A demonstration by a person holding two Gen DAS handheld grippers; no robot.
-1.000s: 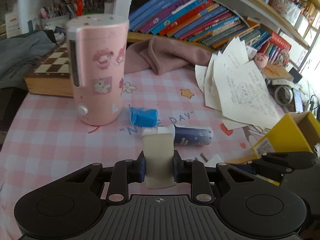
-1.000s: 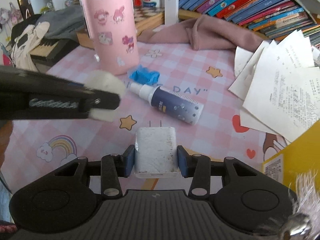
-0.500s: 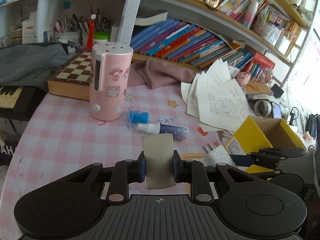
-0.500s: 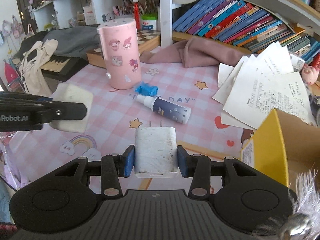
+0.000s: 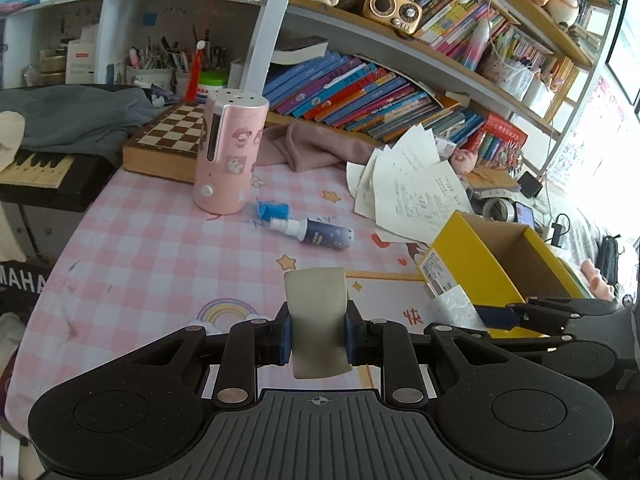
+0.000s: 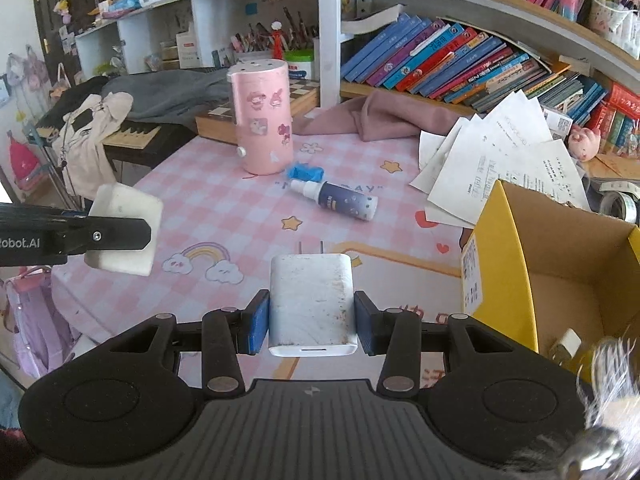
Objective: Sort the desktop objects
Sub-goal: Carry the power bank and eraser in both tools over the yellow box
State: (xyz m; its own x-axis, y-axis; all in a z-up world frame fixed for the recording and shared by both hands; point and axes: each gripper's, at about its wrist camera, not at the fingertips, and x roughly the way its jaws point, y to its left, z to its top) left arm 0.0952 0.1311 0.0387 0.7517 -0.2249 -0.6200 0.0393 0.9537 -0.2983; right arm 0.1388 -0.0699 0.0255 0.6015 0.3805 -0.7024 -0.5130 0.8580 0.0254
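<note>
A: What did each claw have at that moment?

B: The right claw [image 6: 311, 317] was narrowed onto a white charger [image 6: 312, 304], its blue pads pressed against the two long side faces, prongs pointing away from the claw toward the counter [image 6: 224, 200]. The left claw [image 5: 317, 334] was closed almost fully on a flat white block [image 5: 317, 320], gripped across its thin dimension; from the right wrist view the same block [image 6: 126, 232] looked like a soft-cornered slab, perhaps an eraser or a small case, I could not tell which.

A: How would those two handle?

B: The charger looked rigid, light and smooth-shelled, so I judged flat pads on its broad sides a sound hold, well clear of the prongs. The block seemed light too; held by its narrow edges it might pivot if the grip eased.

A: And where were things relative to the claws?

B: Both items hung above the counter, not touching it. The yellow box [image 6: 516, 264] stood open just to the right of the right claw, with something small and white already lying inside. Ahead of both claws lay a spray bottle [image 6: 340, 200] on its side, a blue wrapper [image 6: 306, 171] near it, and a pink cylinder [image 6: 262, 116] upright beyond.
</note>
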